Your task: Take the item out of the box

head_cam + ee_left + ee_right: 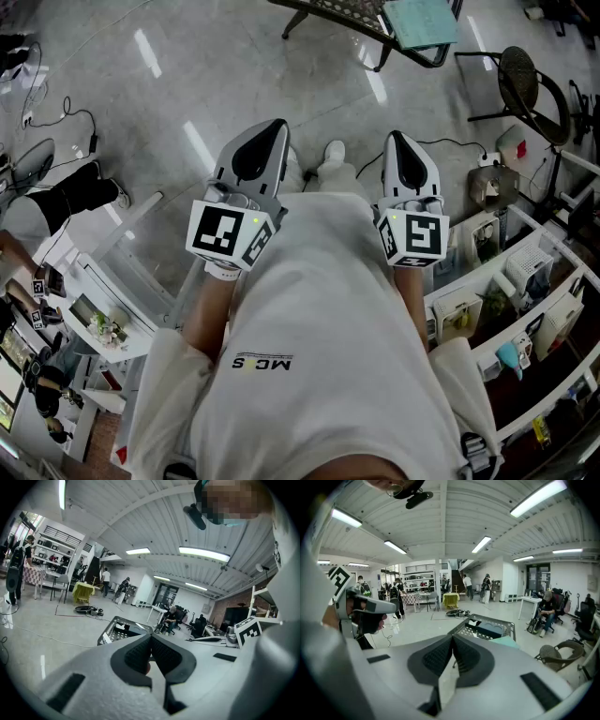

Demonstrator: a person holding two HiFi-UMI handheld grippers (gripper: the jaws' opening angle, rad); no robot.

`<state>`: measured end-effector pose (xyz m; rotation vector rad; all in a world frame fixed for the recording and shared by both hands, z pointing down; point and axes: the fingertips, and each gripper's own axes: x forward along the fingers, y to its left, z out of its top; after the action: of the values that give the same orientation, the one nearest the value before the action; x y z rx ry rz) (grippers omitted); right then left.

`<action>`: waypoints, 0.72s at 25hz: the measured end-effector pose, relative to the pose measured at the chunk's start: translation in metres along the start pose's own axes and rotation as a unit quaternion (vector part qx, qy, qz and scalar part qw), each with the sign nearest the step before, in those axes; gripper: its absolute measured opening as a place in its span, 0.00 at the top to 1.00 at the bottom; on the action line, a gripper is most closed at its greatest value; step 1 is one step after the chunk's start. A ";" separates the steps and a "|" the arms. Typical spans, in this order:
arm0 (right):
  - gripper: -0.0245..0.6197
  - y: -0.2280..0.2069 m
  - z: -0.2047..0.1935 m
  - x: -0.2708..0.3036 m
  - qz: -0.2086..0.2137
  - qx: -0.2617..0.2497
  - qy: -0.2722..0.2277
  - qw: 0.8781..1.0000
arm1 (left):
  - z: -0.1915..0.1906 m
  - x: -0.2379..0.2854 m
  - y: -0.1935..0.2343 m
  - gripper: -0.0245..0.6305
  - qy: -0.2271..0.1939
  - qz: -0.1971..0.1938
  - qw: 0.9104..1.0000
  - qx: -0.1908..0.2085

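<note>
Holding the left gripper (267, 136) and right gripper (397, 145) clenched on nothing before our waist, we are facing the black mesh box (487, 626), well ahead.

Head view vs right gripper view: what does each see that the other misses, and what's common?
Head view only: the person's white shirt, shoes, the white shelving on the right, and the right gripper from above with its marker cube.
Right gripper view only: a straight look at that gripper's jaws, shut together with nothing between them, plus ceiling lights and a seated person.
Both: the left gripper, the dark mesh box with a teal item, and the wicker chair.
</note>
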<state>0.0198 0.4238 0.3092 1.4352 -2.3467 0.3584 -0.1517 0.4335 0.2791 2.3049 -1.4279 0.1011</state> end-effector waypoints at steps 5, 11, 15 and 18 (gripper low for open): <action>0.94 0.008 0.021 -0.011 0.023 -0.008 -0.018 1.000 | 0.007 -0.003 -0.031 0.93 0.002 -0.011 1.000 0.004; 0.94 0.011 0.032 -0.011 0.026 0.004 -0.036 0.999 | 0.020 -0.010 -0.031 0.93 -0.011 -0.001 1.000 0.019; 0.94 0.016 0.038 -0.018 0.019 0.010 -0.048 0.999 | 0.026 -0.021 -0.028 0.93 -0.017 0.005 1.000 0.018; 0.94 0.019 0.041 -0.022 0.011 0.011 -0.060 0.998 | 0.027 -0.024 -0.023 0.93 -0.024 0.000 1.000 0.018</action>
<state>0.0044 0.4337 0.2623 1.4802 -2.4627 0.3140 -0.1467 0.4518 0.2409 2.3505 -1.4618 0.0722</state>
